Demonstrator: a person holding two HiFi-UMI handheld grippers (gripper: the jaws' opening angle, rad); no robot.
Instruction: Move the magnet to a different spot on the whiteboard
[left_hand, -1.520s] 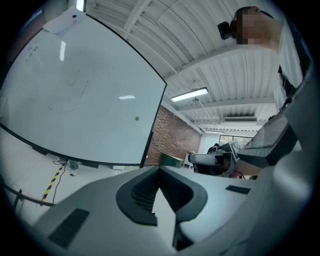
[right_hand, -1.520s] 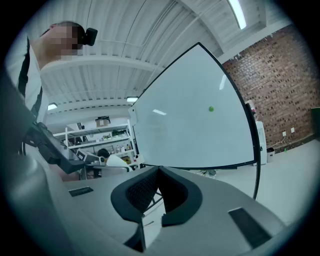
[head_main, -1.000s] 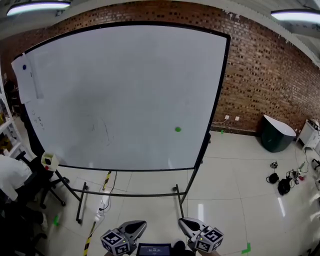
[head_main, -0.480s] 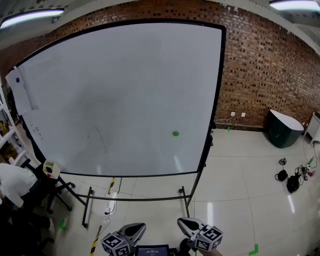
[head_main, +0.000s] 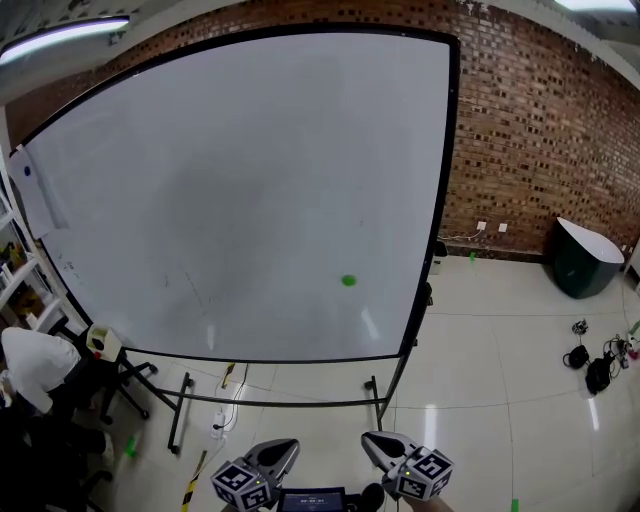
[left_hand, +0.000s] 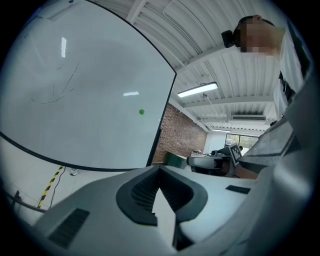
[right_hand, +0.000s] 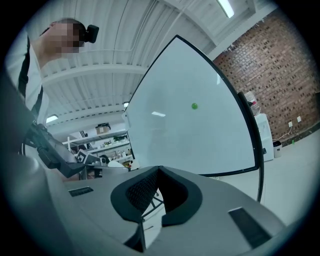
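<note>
Your left gripper (left_hand: 160, 168) has its jaws pressed together at the tips, with nothing between them. The jaws of your right gripper (right_hand: 159, 169) are closed and empty in the same way. In the head view both grippers are cut off by the bottom edge, so only the jaws and marker cubes show. They sit in front of the whiteboard (head_main: 250, 170), below its lower edge and well apart from it.

The magnet (head_main: 348, 281) is a small round green dot on the whiteboard's lower right part. It is nearer the right frame than the left, with bare board all around it. It is too small to show more than colour and shape. Faint pen strokes (head_main: 190, 290) on the whiteboard to its left are too pale to read.
</note>
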